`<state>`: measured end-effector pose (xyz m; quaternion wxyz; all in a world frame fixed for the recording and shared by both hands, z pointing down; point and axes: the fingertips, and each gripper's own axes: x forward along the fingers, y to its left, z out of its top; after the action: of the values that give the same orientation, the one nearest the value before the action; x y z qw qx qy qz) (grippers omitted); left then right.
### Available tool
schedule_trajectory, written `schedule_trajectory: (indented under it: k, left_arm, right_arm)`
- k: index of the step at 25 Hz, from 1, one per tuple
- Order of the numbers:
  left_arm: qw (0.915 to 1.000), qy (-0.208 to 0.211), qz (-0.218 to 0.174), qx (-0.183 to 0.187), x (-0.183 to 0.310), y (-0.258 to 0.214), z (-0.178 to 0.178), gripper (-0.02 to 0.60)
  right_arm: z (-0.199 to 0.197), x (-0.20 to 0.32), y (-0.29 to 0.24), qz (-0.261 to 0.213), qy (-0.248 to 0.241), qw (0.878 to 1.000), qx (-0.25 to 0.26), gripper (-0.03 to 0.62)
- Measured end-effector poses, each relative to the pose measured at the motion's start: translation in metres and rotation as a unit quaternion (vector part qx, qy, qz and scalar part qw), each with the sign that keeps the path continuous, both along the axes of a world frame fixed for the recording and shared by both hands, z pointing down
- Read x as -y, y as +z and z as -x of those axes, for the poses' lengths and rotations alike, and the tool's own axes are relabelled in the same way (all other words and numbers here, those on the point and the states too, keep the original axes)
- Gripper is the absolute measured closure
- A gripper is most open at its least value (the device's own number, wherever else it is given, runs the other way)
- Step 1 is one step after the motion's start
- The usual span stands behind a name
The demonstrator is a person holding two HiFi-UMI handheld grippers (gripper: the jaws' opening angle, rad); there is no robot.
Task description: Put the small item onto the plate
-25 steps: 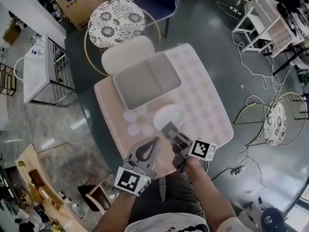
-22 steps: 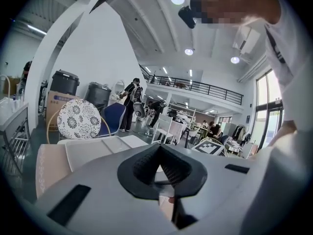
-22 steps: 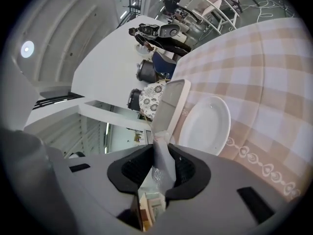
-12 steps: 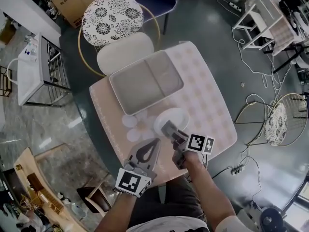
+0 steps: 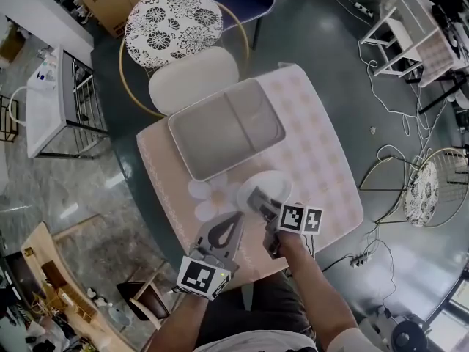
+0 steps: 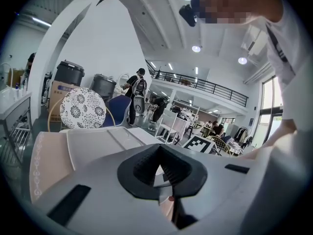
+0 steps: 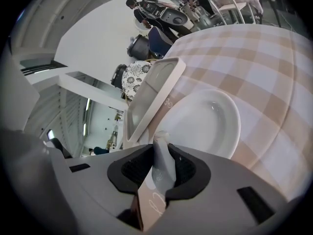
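1 small item (image 7: 161,154), slim, pale grey and rounded at its top, stands upright between the 2 dark pads of the right gripper (image 7: 163,174), which are clamped against its sides. It hangs just short of the near rim of the white oval plate (image 7: 208,119) and is not on it. Only the right gripper view shows this grip. From the head view the right gripper (image 5: 258,196) covers the item, and what that view gives instead is the layout. The plate (image 5: 272,181) lies on the checked table (image 5: 322,163) just in front of a grey rectangular tray (image 5: 223,127), with a flower-patterned chair (image 5: 172,24) beyond the far edge. The left gripper view shows the left gripper (image 6: 160,164) with its jaws drawn together at the tips and nothing between them, the tray lying ahead of it. In the head view the left gripper (image 5: 234,217) lies close to level over the table's near edge, just left of the right one. The right gripper tilts downward toward the plate's near rim, with the right hand (image 5: 293,246) wrapped around its rear end below the 2 marker faces.
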<state>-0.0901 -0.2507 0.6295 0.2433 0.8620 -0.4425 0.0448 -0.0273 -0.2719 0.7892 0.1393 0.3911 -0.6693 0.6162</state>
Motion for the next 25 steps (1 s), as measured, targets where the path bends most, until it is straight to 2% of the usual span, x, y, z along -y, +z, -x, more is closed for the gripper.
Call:
schedule_trajectory:
  k: [13, 17, 20, 23, 25]
  left_arm:
    - [0.9999, -0.001, 0.016, 0.007, 0.015, 0.023, -0.018, 0.577]
    - [0.9997, -0.001, 0.020, 0.011, 0.021, 0.030, -0.027, 0.577]
    - [0.9996, -0.005, 0.024, 0.014, 0.027, 0.034, -0.029, 0.577]
    - [0.9996, -0.004, 0.026, 0.015, 0.029, 0.035, -0.033, 0.577]
    - [0.9996, -0.002, 0.026, 0.016, 0.029, 0.036, -0.035, 0.577]
  right_arm:
    - [-0.006, 0.004, 0.009, -0.003, -0.012, 1.000, -0.019, 0.480]
    - [-0.014, 0.008, 0.008, -0.028, -0.028, 0.997, -0.065, 0.461]
    - [-0.021, 0.011, 0.009, -0.058, -0.058, 0.989, -0.123, 0.412]
    - [-0.026, 0.014, 0.012, -0.107, -0.093, 0.973, -0.183, 0.381]
    - [-0.027, 0.017, 0.011, -0.139, -0.114, 0.962, -0.205, 0.376]
